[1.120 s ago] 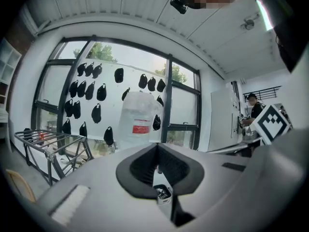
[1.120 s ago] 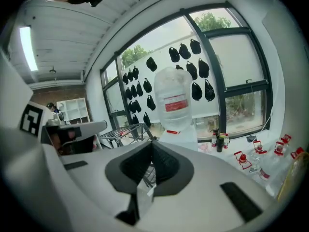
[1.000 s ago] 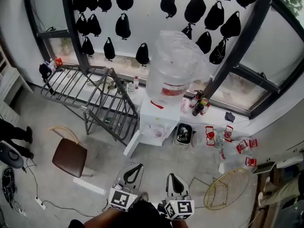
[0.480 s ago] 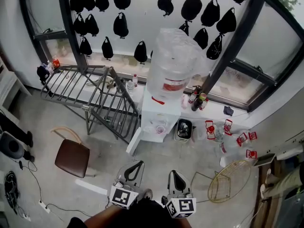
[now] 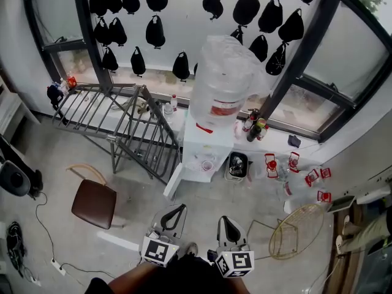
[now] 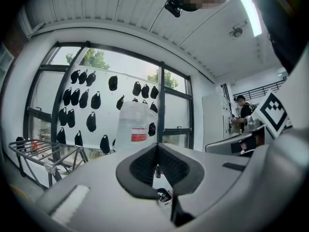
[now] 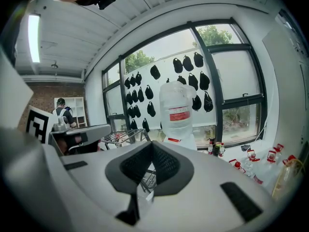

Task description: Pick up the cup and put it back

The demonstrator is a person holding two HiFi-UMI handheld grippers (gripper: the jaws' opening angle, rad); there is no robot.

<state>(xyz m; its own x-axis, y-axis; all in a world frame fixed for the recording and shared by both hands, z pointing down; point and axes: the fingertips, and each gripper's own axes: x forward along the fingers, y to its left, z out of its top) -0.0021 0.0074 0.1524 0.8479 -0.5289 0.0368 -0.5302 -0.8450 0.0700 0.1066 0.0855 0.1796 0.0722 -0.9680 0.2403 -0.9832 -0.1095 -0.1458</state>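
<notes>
A small pale cup (image 5: 207, 165) stands in the tap recess of the white water dispenser (image 5: 204, 144), under its big clear bottle (image 5: 223, 81). Both grippers hover low in the head view, well short of the dispenser, over the concrete floor. My left gripper (image 5: 177, 209) and my right gripper (image 5: 225, 221) point toward it, each with its dark pads pressed together and nothing between them. The bottle (image 6: 136, 124) rises just past the left gripper's (image 6: 156, 147) tips, and the right gripper (image 7: 151, 144) has the bottle (image 7: 177, 111) a little to the right of its tips.
A tilted metal rack (image 5: 122, 124) leans left of the dispenser, with a brown chair (image 5: 92, 202) in front of it. A black bin (image 5: 236, 166), red-capped bottles (image 5: 293, 169) and a yellow wire chair (image 5: 297, 237) lie to the right. A person (image 6: 240, 111) stands far behind.
The head view has drifted a little, so the dispenser sits slightly higher and more to the right. Both grippers stay shut and sit a touch lower in the frame.
</notes>
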